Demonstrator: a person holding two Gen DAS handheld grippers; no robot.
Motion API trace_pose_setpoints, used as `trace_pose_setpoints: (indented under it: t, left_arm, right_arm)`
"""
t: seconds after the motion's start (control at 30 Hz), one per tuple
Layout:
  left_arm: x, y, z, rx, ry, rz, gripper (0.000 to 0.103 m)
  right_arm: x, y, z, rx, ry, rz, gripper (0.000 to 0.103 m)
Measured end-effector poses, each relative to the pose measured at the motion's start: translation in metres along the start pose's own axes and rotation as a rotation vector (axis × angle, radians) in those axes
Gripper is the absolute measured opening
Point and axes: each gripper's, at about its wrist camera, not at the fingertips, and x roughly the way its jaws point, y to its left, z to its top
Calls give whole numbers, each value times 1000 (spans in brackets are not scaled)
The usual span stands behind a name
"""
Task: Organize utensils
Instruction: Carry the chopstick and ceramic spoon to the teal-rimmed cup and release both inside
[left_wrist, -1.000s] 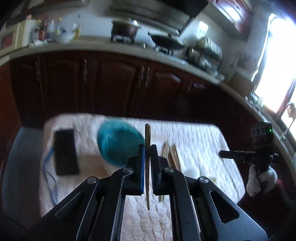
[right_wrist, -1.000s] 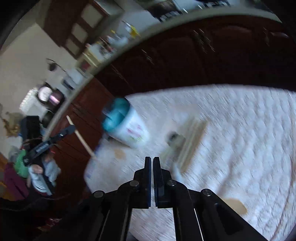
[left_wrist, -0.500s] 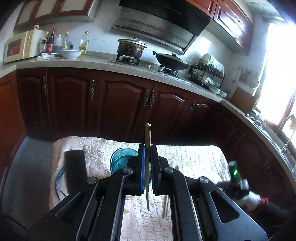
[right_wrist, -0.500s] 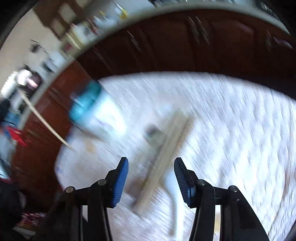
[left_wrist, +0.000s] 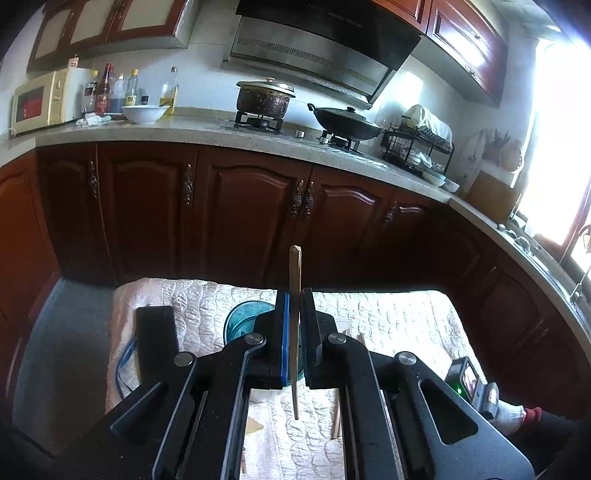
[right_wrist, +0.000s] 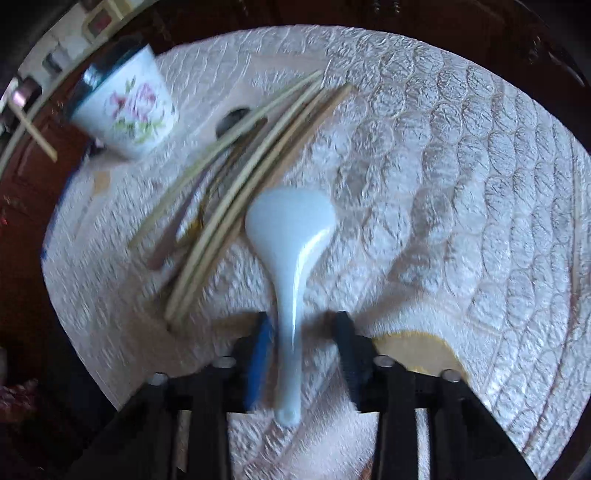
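Right gripper (right_wrist: 301, 345) has dropped from a blurred hover to straddle the white spoon (right_wrist: 288, 251) on the quilted cloth (right_wrist: 461, 184); its jaws, wide half a second ago, are closing with the spoon handle between them. I can't see firm pad contact on both sides yet, so I'd call it not gripped.

Spoon lies bowl away from me, handle running back through the fingers. Chopsticks (right_wrist: 243, 162) are a loose pile touching the spoon's left side. Floral cup (right_wrist: 129, 107) sits well beyond them, up-left.

Left gripper (left_wrist: 293, 332) is pinched on a single chopstick (left_wrist: 294, 321), held upright, with the cup's teal rim (left_wrist: 240, 317) just behind its fingers. That view has tilted up; more counter shows than a second ago.

My read: spoon pick in progress, cup is the likely destination. Risk is the glossy handle slipping, or the left finger snagging the nearest chopstick.
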Motion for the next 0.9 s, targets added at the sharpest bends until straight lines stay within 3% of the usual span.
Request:
trace_pose_setpoints:
  t: [0.23,0.3,0.4,0.53,0.73,0.9]
  left_arm:
    - [-2,-2,-3,3,-10,5,4]
    - [-2,-3,-5,0,-7,4,4]
    - [-3,-6,-5,11,-7,9,4]
    - [-9,-5,0,11,-25,20,4]
    - [-10,-2,11,-8,-61,32,4]
    - [-12,-2,22,-18,-100,46,4]
  right_arm:
    - [-14,6,-48,-41,-7,-20,28]
    - [-18,1,-58,-2,-66,-12,13]
    - [-26,-8,-69,35,-109,18,13]
    - [-51,-13,-64,10,-162,-12,13]
    - [-127,-20,-25,31,-366,10,12]
    - [-161,-11,12,59,-503,80,7]
